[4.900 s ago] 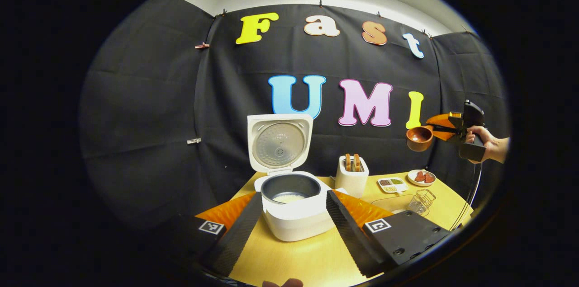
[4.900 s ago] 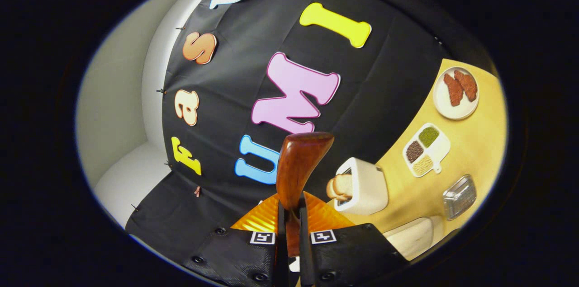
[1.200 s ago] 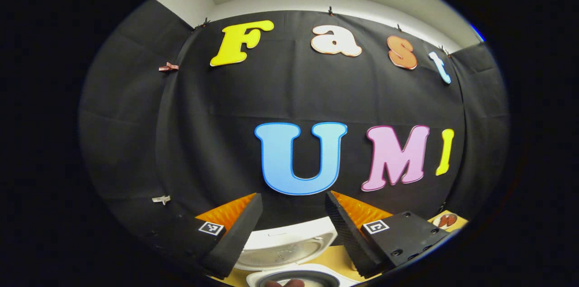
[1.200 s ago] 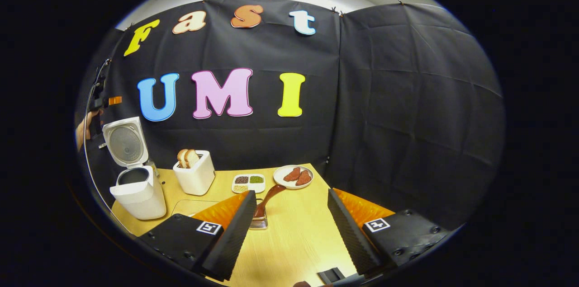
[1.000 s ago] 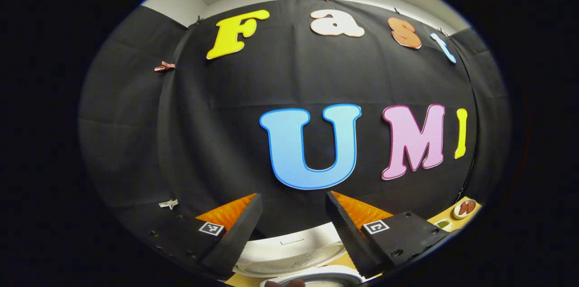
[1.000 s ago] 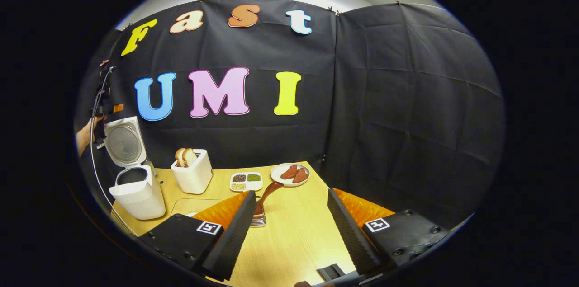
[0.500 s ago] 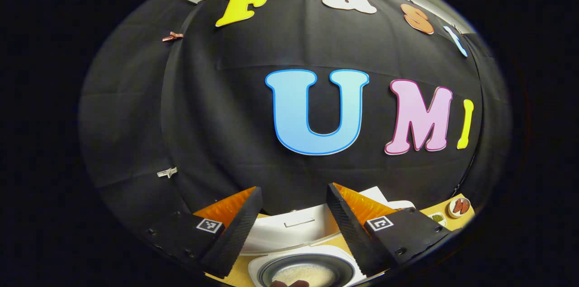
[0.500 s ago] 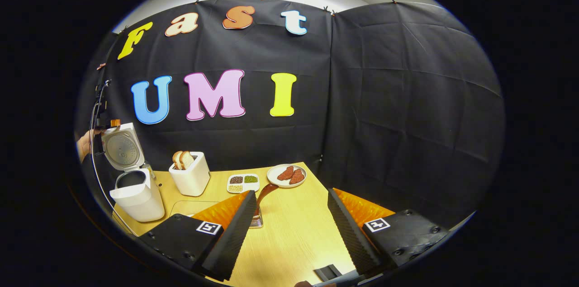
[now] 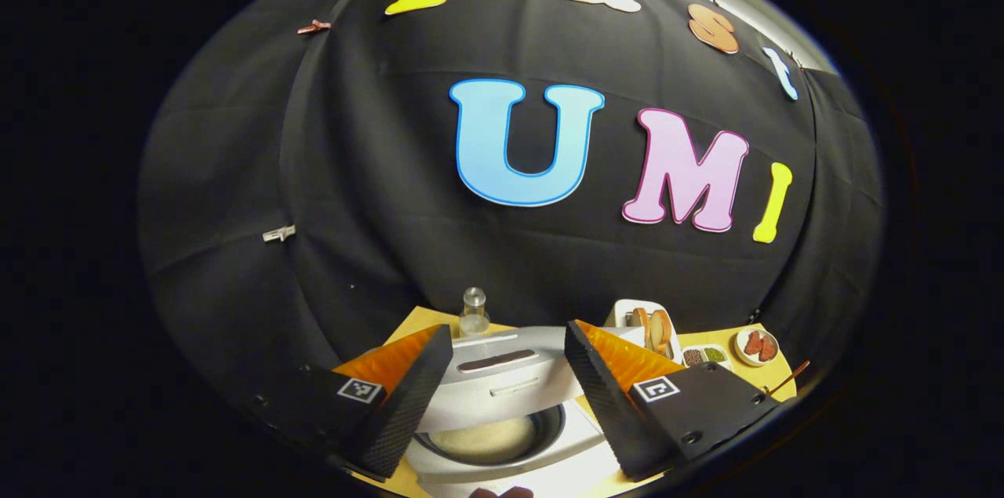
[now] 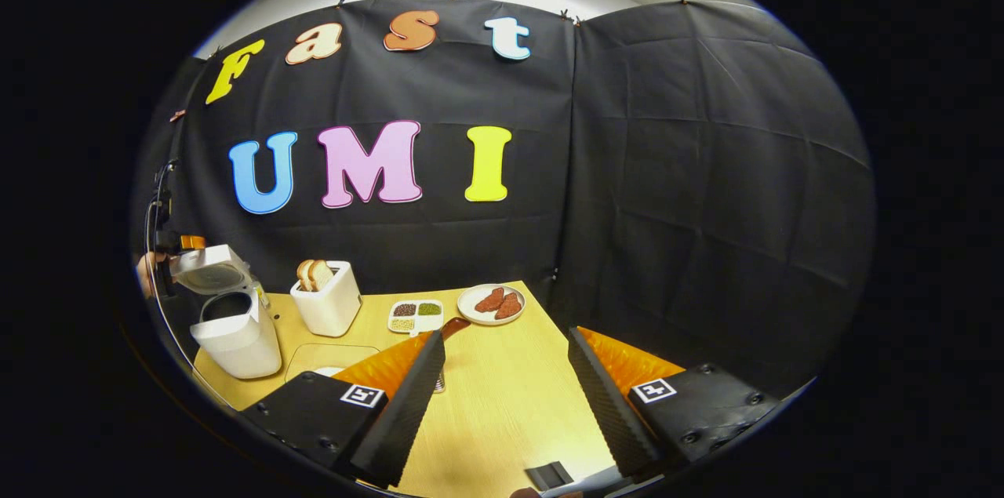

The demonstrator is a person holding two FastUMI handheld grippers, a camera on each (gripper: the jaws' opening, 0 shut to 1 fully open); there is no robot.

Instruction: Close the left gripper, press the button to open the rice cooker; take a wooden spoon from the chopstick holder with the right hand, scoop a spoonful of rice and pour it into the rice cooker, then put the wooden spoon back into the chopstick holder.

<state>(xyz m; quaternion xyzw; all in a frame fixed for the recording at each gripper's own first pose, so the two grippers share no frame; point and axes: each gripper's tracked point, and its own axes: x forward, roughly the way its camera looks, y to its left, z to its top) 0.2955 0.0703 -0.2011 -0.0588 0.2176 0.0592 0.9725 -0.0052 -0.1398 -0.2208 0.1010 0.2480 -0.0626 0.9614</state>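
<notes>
White cooker (image 9: 510,435) sits at near-left of table (image 10: 502,404); lid (image 9: 502,380) part-lowered, tilted over pot (image 9: 490,443), pale rice visible inside. In right gripper view the cooker (image 10: 235,341) has lid (image 10: 208,274) angled about halfway down, w/ the far gripper and a hand just behind it at frame edge.

L gripper (image 9: 508,396): jaws spread, straddling the lid, one finger each side; contact w/ lid can't be confirmed. Nothing pinched.

R gripper (image 10: 506,396): jaws spread, empty, hovering over table well apart from cooker.

Spoon (image 10: 451,329): brown handle pokes up just behind R gripper's left finger, apparently standing in wire holder (image 10: 439,382) — holder mostly hidden. In left gripper view spoon handle (image 9: 788,376) shows thin at far right.

Surroundings: toaster (image 10: 325,306) w/ bread beside cooker; divided dish (image 10: 416,316) of grains; plate (image 10: 490,303) w/ reddish pieces; small glass bottle (image 9: 473,314) behind cooker.

Assessment: scoop/pour/return steps look done; lid closing appears to be step in hand.

Risks:
- Lid may drop hard if fingers aren't bearing on it → slam, cooker shifts.
- Spread fingers could slip off lid edge → lid springs up.
- Lid may not latch w/o firm push at front.
- Spoon leans in light holder → could tip if R gripper bumps it.
</notes>
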